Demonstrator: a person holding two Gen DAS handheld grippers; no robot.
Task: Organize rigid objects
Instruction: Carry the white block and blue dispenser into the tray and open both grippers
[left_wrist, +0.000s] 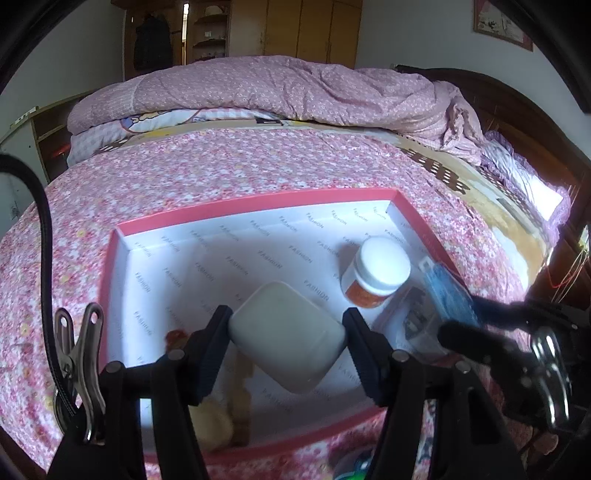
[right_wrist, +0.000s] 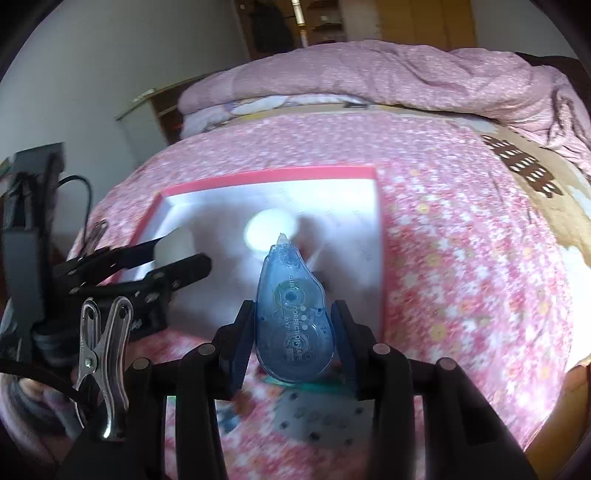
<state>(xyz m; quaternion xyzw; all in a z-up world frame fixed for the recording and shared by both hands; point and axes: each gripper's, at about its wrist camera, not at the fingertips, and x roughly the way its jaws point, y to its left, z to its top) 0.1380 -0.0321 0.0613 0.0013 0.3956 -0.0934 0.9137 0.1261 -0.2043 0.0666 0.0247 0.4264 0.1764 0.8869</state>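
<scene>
My left gripper (left_wrist: 287, 334) clasped the white case (left_wrist: 288, 338) over the pink box (left_wrist: 258, 201), while my right gripper (right_wrist: 293, 341) gripped the blue correction tape (right_wrist: 293, 317).

We hold the left gripper (left_wrist: 286, 341) angled downward, its two black fingers (left_wrist: 212, 350) spread fairly wide and pressed against the sides of a white case (left_wrist: 286, 332) sitting between them. Our right gripper (right_wrist: 295, 339) also tilts downward, its fingers (right_wrist: 238, 347) set narrower and clamped on the flanks of a blue correction tape (right_wrist: 293, 314), whose tip points out ahead of them. In the right wrist view, the left gripper reaches in beside and left of these fingers.
</scene>
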